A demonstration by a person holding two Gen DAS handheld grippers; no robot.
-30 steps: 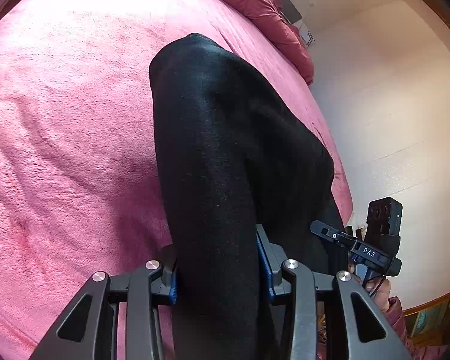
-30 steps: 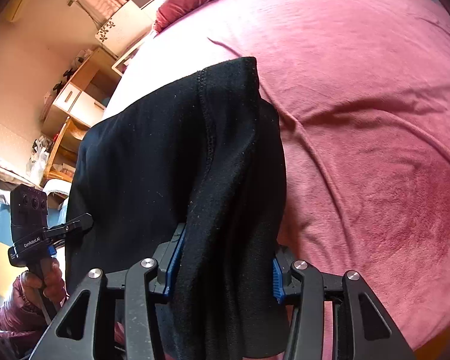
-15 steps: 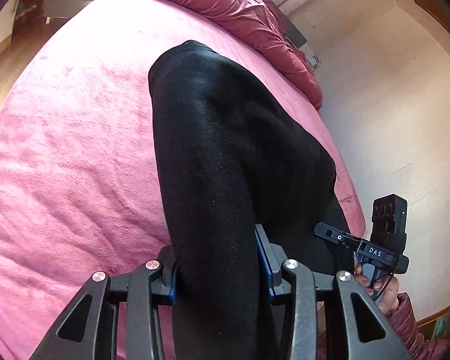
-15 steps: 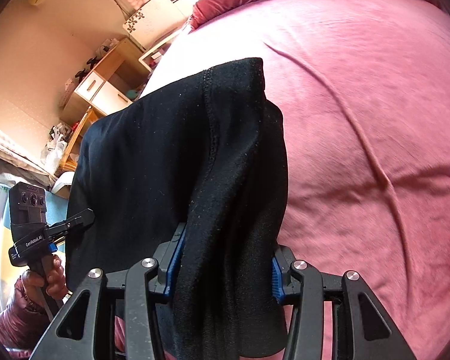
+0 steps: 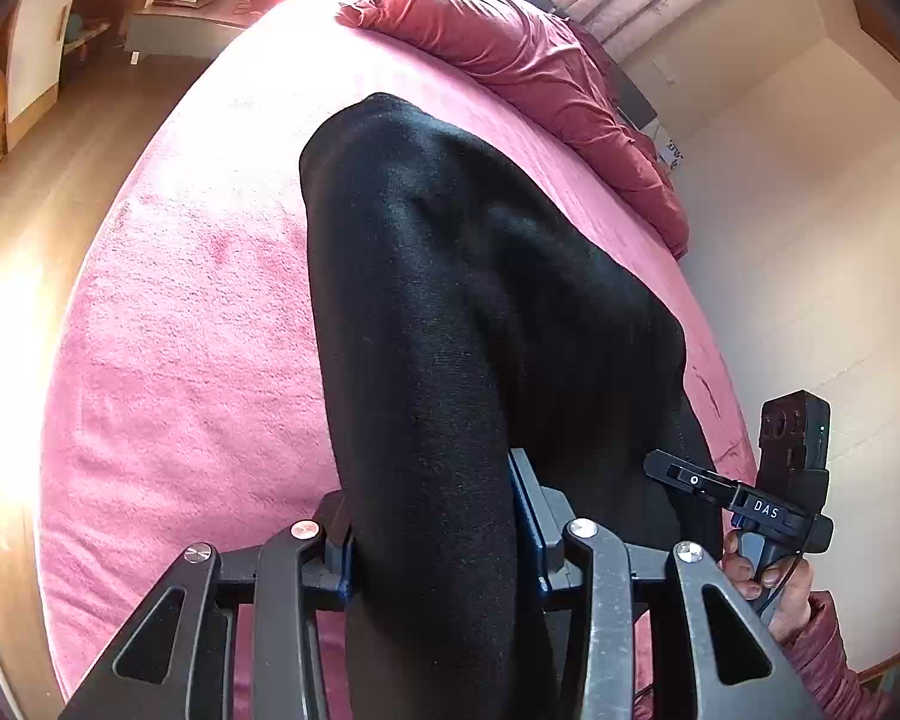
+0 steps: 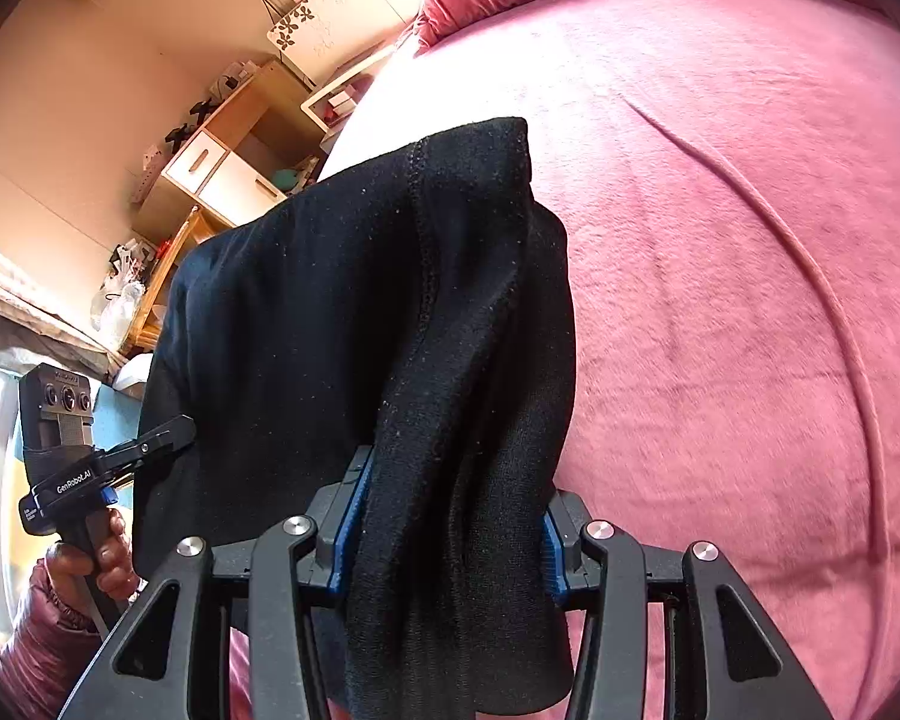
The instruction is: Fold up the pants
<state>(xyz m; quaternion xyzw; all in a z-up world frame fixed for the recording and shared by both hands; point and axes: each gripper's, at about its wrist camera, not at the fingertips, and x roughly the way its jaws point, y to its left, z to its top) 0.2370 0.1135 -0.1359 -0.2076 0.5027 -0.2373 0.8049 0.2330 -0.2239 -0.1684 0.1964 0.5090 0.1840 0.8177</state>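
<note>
Pants bunched thick between both grippers' half-spread fingers.

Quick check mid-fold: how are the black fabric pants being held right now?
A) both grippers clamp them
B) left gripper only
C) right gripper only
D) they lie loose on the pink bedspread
A: the black fabric pants are bunched between the blue pads of the left gripper, and likewise pinched in the right gripper, above the pink bedspread.

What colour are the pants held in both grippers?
Plain black; the pants show best in the right wrist view, where a stitched seam is visible.
</note>
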